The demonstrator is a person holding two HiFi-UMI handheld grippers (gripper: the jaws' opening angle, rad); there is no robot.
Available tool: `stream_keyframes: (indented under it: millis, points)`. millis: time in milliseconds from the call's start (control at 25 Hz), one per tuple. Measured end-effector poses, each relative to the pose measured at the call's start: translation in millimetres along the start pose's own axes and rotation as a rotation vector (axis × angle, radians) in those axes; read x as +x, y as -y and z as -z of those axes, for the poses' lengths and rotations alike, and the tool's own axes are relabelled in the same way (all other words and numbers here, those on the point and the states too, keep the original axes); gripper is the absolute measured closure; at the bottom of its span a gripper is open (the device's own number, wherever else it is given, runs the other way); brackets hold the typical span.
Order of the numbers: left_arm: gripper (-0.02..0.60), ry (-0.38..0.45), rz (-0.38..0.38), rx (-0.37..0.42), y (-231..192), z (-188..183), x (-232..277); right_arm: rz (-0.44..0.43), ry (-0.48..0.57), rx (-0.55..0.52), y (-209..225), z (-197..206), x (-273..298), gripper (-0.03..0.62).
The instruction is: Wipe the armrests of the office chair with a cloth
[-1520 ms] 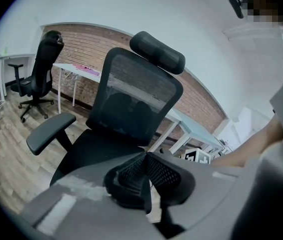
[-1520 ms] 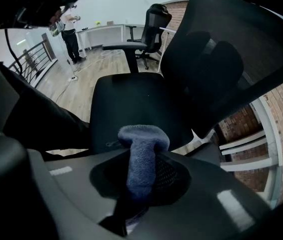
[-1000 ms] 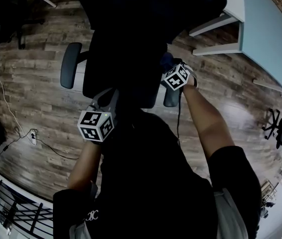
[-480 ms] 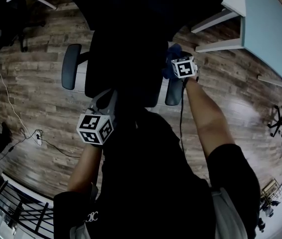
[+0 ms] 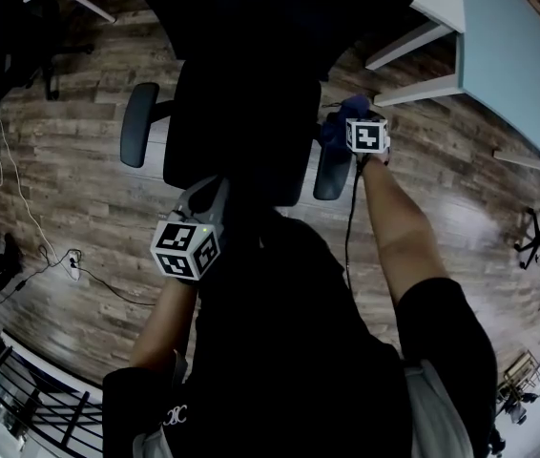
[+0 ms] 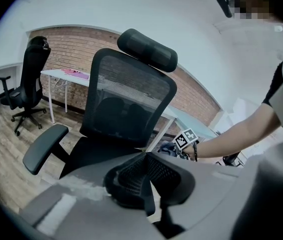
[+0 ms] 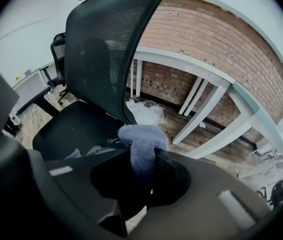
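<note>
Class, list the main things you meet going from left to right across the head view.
left armrest → chair backrest → right armrest → white table

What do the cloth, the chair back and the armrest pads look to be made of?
Cloth: blue with a fuzzy nap, likely microfibre or terry.
Chair back: black woven mesh with a see-through weave, set in a hard dark frame.
Armrest: smooth, matte dark pad, probably moulded plastic or foam; the look leaves that open.
</note>
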State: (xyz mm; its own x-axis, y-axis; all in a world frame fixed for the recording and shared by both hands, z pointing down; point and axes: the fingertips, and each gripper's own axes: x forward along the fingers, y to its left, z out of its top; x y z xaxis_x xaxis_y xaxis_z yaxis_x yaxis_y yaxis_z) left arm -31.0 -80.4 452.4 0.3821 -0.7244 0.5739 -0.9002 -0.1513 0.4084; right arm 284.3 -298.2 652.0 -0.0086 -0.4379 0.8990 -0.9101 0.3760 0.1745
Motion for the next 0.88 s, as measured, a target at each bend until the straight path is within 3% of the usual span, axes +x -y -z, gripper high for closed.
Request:
stream_keyframes:
  millis: [240, 400, 480, 680, 880]
  points:
    - [0.575, 0.005, 0.022, 0.019, 18, 4, 2, 0.054, -0.063, 0.022, 18, 43, -14, 0.526]
    - [0.575, 0.001, 0.040, 0.026, 29, 11, 2, -0.097, -0.053, 0.105, -18, 78, -21, 0.528]
    - [0.575, -0.002, 0.050, 0.031, 35, 14, 3, -0.077, -0.041, 0.075, -18, 90, -27, 0.528]
    - [0.575, -0.008, 0.081, 0.051, 51, 21, 6, -0.089, 0.110, -0.089, -37, 84, -50, 0.528]
    - [0.575, -0.017, 0.105, 0.068, 63, 29, 8, -0.113, 0.126, -0.177, -53, 111, -63, 0.530]
